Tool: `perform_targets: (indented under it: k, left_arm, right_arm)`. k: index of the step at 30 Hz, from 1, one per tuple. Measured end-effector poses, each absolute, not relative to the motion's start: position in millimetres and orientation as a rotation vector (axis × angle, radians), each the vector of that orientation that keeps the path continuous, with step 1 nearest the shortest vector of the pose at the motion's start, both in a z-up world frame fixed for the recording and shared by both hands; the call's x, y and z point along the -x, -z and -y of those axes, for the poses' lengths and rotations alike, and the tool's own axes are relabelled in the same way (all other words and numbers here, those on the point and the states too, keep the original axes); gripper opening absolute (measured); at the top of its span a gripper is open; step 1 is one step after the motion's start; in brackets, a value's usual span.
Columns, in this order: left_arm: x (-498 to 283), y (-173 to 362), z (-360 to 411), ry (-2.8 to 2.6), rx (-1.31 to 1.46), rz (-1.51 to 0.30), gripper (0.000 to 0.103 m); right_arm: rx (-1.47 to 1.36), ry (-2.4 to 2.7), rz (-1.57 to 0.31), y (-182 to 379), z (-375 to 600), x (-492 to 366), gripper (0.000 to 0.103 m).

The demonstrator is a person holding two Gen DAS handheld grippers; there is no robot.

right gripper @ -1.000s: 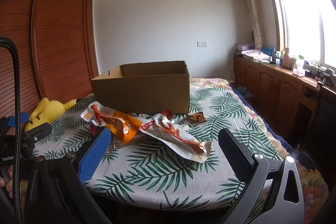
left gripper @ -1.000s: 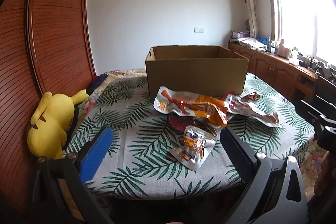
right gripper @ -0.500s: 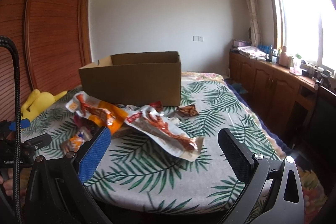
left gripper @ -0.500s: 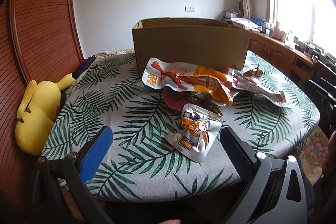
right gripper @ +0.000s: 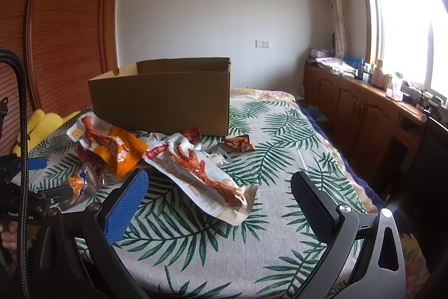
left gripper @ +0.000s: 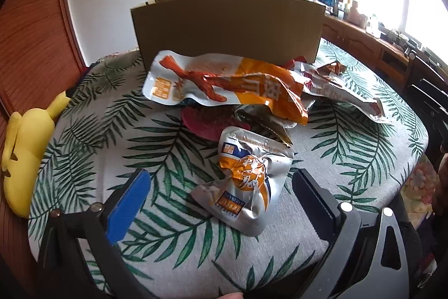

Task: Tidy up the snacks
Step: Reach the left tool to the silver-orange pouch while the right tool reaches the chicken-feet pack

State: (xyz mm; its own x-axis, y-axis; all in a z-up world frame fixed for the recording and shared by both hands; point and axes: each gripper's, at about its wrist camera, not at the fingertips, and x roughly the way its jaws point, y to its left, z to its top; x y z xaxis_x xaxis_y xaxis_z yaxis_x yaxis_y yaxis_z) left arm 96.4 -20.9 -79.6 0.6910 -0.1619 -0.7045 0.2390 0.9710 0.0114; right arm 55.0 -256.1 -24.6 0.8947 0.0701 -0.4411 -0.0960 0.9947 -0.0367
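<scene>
Several snack packets lie piled on a leaf-print table in front of an open cardboard box (left gripper: 228,24) (right gripper: 161,100). My left gripper (left gripper: 221,187) is open, its fingers either side of a silver and orange pouch (left gripper: 246,181) at the near edge of the pile, apart from it. Behind that pouch lies a long white and orange packet (left gripper: 224,83) (right gripper: 109,142). My right gripper (right gripper: 217,188) is open just short of a long white packet with a red claw picture (right gripper: 201,173) (left gripper: 344,94). A small brown packet (right gripper: 238,143) sits by the box corner.
A yellow plush toy (left gripper: 25,147) (right gripper: 42,125) rests off the table's left side against a wooden wardrobe (right gripper: 61,27). Wooden cabinets (right gripper: 364,114) run along the right wall under the window. A dark chair (left gripper: 425,91) stands by the table's right edge.
My left gripper has moved forward and down until the silver and orange pouch lies between its fingers. My right gripper has drifted forward toward the long claw packet. Both stayed open.
</scene>
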Motion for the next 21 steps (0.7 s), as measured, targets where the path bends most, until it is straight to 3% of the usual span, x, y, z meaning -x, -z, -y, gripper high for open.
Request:
perform_targets:
  k: [18, 21]
  left_arm:
    - [-119.3, 96.0, 35.8, 0.333, -0.143, -0.899, 0.095]
    - [-117.2, 94.7, 35.7, 0.346, -0.149, -0.894, 0.087]
  right_arm:
    - [0.173, -0.286, -0.623, 43.3, 242.4, -129.9, 0.101]
    - [0.203, -0.322, -0.699, 54.2, 239.3, -150.0, 0.1]
